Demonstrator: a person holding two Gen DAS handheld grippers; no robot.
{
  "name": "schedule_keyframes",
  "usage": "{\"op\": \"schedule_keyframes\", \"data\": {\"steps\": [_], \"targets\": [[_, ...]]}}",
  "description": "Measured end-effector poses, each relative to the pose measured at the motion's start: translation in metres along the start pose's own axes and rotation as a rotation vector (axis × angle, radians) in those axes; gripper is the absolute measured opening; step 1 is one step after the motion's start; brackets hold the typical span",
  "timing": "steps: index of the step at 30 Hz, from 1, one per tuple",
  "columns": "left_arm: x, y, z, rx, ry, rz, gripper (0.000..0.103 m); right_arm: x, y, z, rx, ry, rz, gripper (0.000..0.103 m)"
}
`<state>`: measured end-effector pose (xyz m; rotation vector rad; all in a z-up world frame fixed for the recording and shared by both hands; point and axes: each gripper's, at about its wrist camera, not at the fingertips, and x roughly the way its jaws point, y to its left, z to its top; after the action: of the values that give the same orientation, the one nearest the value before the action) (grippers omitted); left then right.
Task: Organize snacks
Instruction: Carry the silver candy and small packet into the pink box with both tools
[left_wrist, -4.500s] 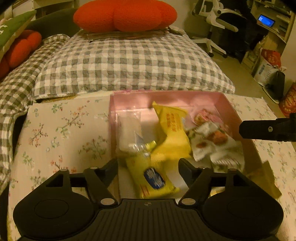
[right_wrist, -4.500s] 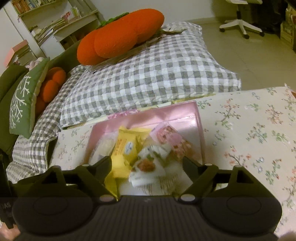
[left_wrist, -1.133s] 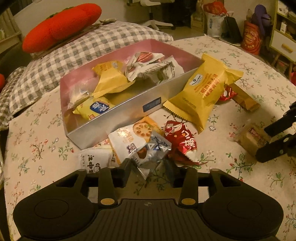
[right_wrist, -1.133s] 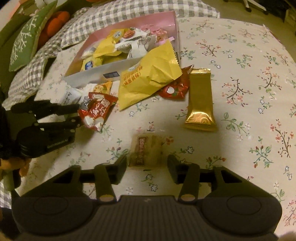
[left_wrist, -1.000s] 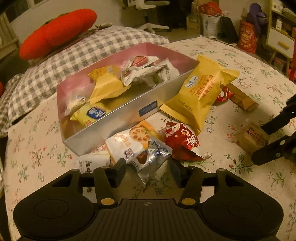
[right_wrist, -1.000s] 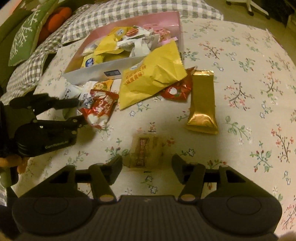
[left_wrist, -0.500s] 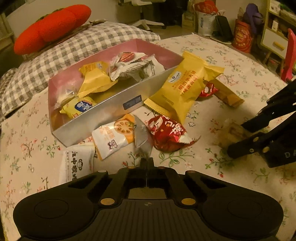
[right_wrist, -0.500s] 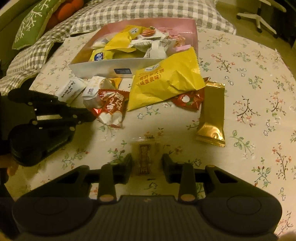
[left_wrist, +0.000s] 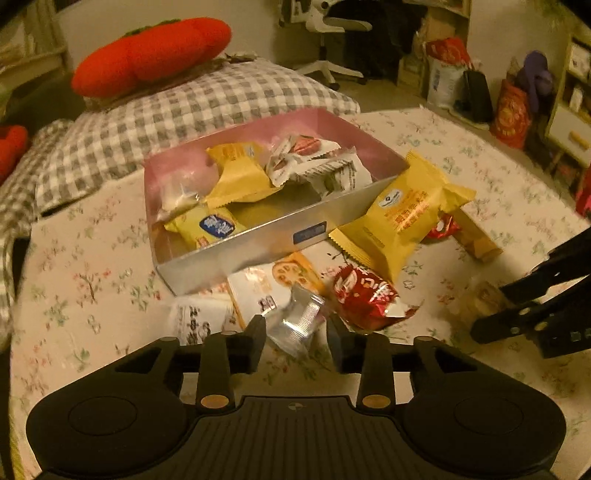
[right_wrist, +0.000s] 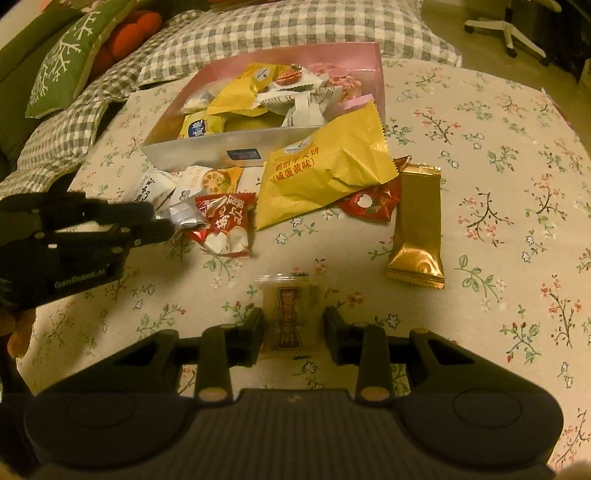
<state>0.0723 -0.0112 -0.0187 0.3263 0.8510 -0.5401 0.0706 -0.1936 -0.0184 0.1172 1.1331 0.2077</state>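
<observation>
Holding two snacks for boxing: our left tongs are opening around the silver packet; right tongs clamp the tan pastry on the bench, well short of the pink box.

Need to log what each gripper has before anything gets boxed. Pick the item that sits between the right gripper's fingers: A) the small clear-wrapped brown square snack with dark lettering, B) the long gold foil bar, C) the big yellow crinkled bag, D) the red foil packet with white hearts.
A: the right wrist view shows the small clear-wrapped brown square snack pinched in the right gripper, while the gold bar lies apart on the floral tablecloth.
</observation>
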Motion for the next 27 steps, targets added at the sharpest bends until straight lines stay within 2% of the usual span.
{"op": "schedule_keyframes", "data": {"steps": [3, 5, 9, 11, 13, 14, 23, 27], "targets": [[0.011, -0.008, 0.004, 0.084, 0.012, 0.026, 0.042, 0.000, -0.001, 0.001, 0.001, 0.001, 0.004, 0.032], [0.017, -0.013, 0.004, 0.134, 0.019, 0.018, 0.043, 0.001, -0.002, 0.001, 0.003, 0.004, 0.006, 0.032], [0.030, -0.019, 0.001, 0.182, 0.047, 0.021, 0.042, 0.004, -0.003, 0.003, 0.006, 0.011, 0.001, 0.032], [0.033, -0.020, -0.001, 0.168, 0.037, 0.024, 0.041, 0.006, -0.003, 0.004, 0.005, 0.014, 0.001, 0.032], [0.032, -0.017, -0.001, 0.135, 0.031, 0.013, 0.032, 0.006, -0.002, 0.005, 0.004, 0.013, 0.002, 0.032], [0.032, -0.015, -0.002, 0.120, 0.031, 0.008, 0.021, 0.006, -0.002, 0.006, 0.003, 0.012, 0.004, 0.032], [0.016, -0.009, -0.009, 0.085, 0.021, 0.009, 0.021, 0.002, -0.002, 0.009, 0.016, -0.005, 0.023, 0.032], [0.004, 0.001, -0.006, 0.035, -0.001, 0.018, 0.021, -0.007, -0.004, 0.016, 0.046, -0.034, 0.051, 0.032]]}}
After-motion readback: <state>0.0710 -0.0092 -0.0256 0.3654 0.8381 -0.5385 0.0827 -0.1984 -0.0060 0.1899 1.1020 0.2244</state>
